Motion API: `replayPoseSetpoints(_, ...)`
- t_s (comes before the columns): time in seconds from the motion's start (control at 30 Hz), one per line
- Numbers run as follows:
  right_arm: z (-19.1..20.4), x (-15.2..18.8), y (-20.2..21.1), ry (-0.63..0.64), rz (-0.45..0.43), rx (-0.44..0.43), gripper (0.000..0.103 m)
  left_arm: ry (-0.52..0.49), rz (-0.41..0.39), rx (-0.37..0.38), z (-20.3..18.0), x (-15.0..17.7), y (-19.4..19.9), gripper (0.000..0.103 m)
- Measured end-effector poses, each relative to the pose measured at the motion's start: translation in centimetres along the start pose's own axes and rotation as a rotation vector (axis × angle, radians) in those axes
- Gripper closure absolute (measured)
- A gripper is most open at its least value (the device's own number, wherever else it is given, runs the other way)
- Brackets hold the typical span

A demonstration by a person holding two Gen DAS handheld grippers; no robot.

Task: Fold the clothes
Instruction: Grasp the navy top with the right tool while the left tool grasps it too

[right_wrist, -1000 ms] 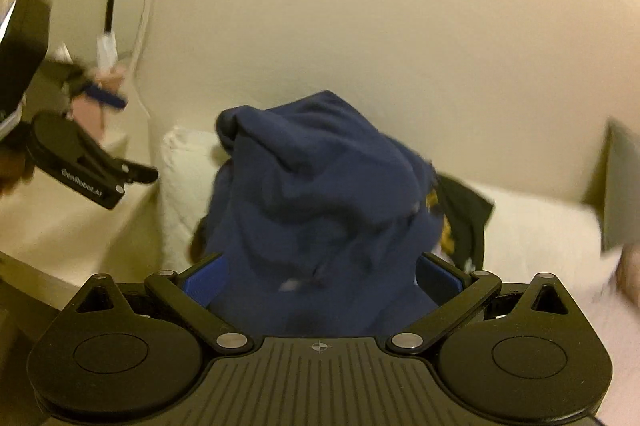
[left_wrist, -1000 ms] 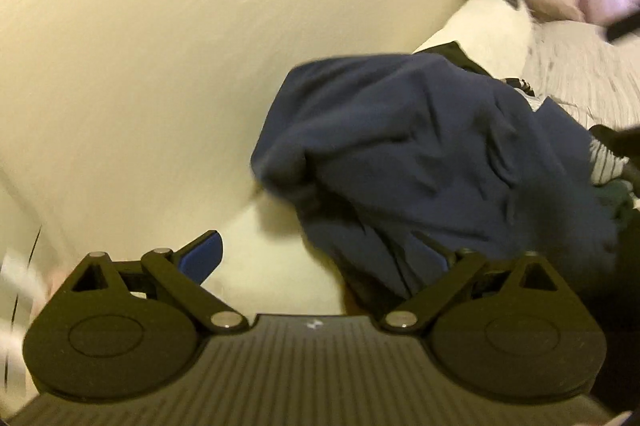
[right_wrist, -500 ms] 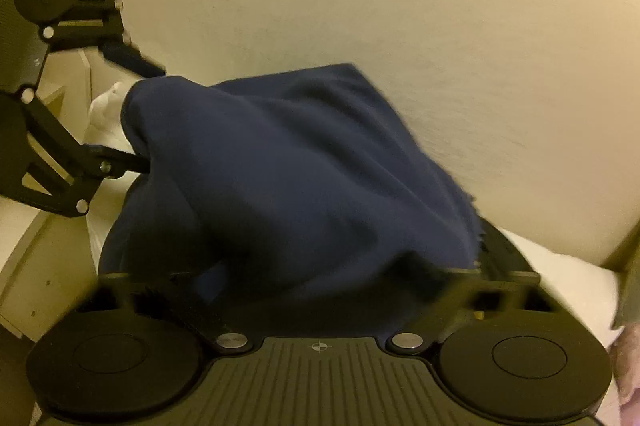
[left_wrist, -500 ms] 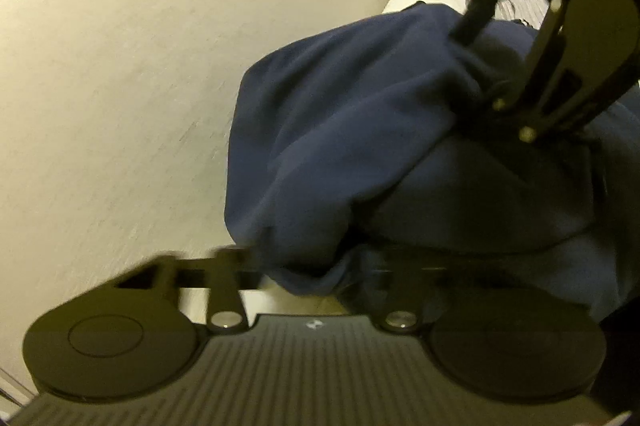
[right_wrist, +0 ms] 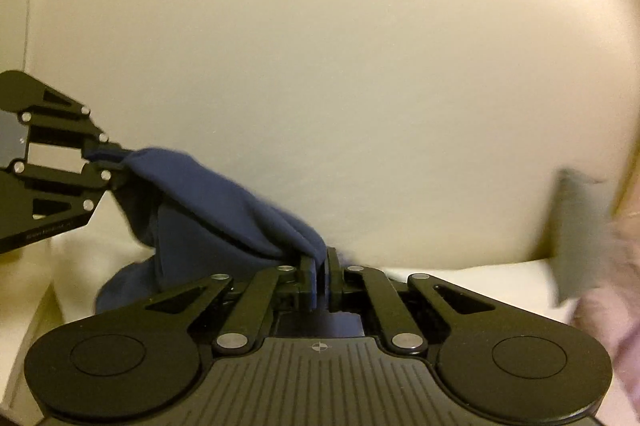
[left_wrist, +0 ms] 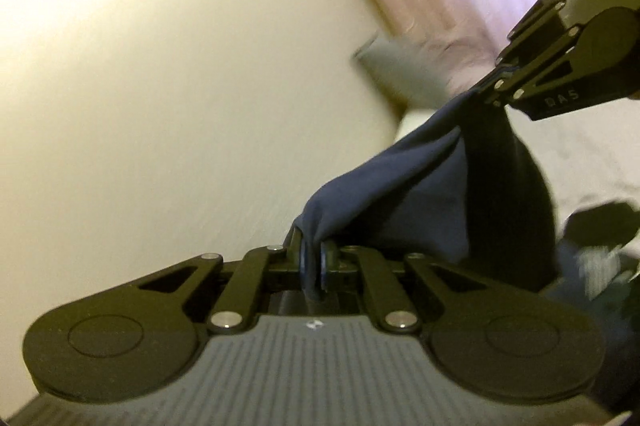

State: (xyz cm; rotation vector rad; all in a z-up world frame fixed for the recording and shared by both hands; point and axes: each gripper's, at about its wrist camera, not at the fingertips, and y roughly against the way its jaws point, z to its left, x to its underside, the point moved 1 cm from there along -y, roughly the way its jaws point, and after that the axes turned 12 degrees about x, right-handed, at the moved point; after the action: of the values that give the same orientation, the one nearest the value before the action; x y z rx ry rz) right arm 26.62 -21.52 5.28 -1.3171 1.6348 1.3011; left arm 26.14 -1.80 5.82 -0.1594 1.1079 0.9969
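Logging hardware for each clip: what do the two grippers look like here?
Both match: the left gripper and right gripper have matte black bodies with ribbed grey tops, round side discs, black linkage bars with silver rivets, and blue finger pads. The right gripper's side carries small pale lettering.

Dim warm indoor light, glare patch upper left on the wall (left_wrist: 120,46). Heavy motion blur on the right-hand background, fisheye bending, dark vignette corners. Navy garment (right_wrist: 208,210) nearly black in shadow.

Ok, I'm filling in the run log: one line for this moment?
left tool: shut on navy garment | right tool: shut on navy garment | garment stretched between them
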Motion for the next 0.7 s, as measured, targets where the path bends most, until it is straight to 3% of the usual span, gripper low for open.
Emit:
replayPoseSetpoints(0.17,-8.1,4.5,11.0,-0.101,-0.015,0.156,0.102,-0.097,-0.131,0.145,-11.0,-6.5,3.7,0.099)
replayPoseSetpoints(0.33,-15.4,13.3,25.3,-0.213,0.054,0.333,0.102,-0.117,-0.188,0.377,-26.3,-9.5,8.8,0.099)
replayPoseSetpoints(0.47,-19.1,22.5,37.8,-0.296,0.197,0.477,0.102,-0.117,-0.127,0.667,-39.9,-9.2,12.6,0.099)
replayPoseSetpoints(0.57,-21.5,29.8,47.1,-0.368,0.336,0.584,0.102,-0.136,-0.032,0.888,-49.4,-7.3,14.1,0.099)
replayPoseSetpoints(0.7,-21.6,38.0,57.2,-0.458,0.553,0.685,0.102,-0.215,0.073,1.103,-58.0,-4.4,15.9,0.099)
